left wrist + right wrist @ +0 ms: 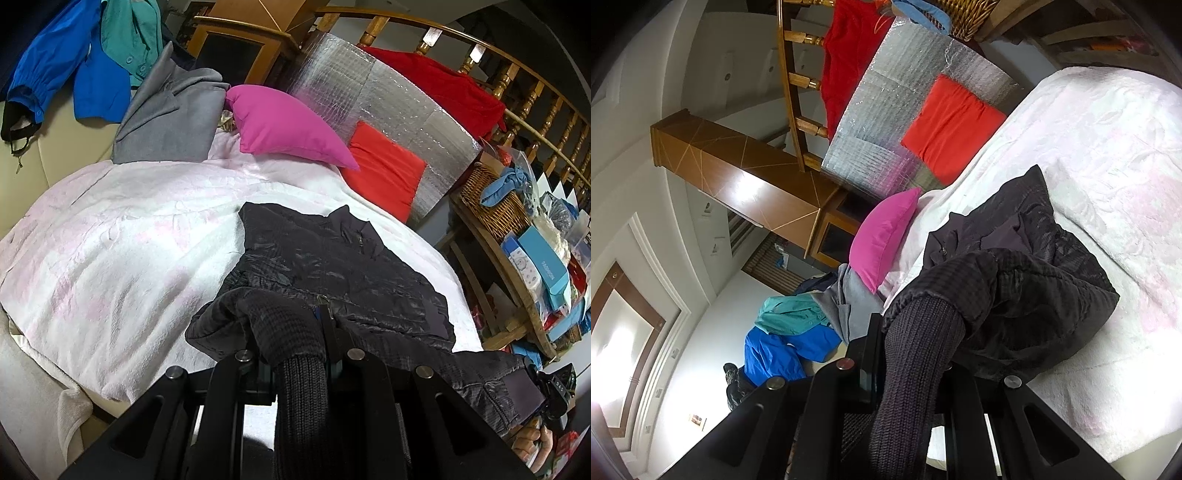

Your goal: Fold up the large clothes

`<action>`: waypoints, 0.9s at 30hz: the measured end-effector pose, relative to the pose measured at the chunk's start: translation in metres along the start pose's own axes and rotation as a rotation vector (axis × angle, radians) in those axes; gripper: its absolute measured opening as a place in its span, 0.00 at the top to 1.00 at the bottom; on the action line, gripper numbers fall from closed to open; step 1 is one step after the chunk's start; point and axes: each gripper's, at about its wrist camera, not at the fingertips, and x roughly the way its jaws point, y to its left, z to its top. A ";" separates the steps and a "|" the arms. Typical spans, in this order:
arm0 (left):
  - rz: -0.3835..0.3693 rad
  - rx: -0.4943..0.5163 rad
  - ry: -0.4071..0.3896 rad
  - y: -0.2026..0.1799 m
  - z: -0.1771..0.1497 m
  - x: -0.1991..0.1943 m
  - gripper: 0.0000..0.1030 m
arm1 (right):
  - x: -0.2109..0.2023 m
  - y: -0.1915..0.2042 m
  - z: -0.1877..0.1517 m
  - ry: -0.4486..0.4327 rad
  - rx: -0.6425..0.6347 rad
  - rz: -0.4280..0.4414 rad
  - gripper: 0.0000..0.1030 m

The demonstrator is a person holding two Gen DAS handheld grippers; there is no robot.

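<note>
While the black jacket (332,266) lies spread on the white bed blanket (129,240), each tool is clamped on a ribbed cuff: the left tool (321,325) on one, the right tool (908,354) on the other. To fold well, I would bring both sleeves across the chest together, keeping the fabric flat and not pulling the body off the bed.

A magenta pillow (284,123) lay at twelve o'clock on the white blanket (122,236), a red cushion (384,168) at one o'clock against silver foil sheeting (354,85). Grey (170,114), teal (129,37) and blue garments (66,62) were heaped at ten o'clock.
</note>
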 end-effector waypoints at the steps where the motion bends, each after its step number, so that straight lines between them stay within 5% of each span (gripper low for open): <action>1: 0.001 0.001 0.000 0.000 0.000 0.000 0.82 | 0.001 0.000 0.001 0.000 0.000 0.000 0.88; 27: 0.008 0.049 -0.027 -0.022 0.030 0.008 0.82 | 0.007 0.002 0.019 -0.027 -0.005 0.010 0.88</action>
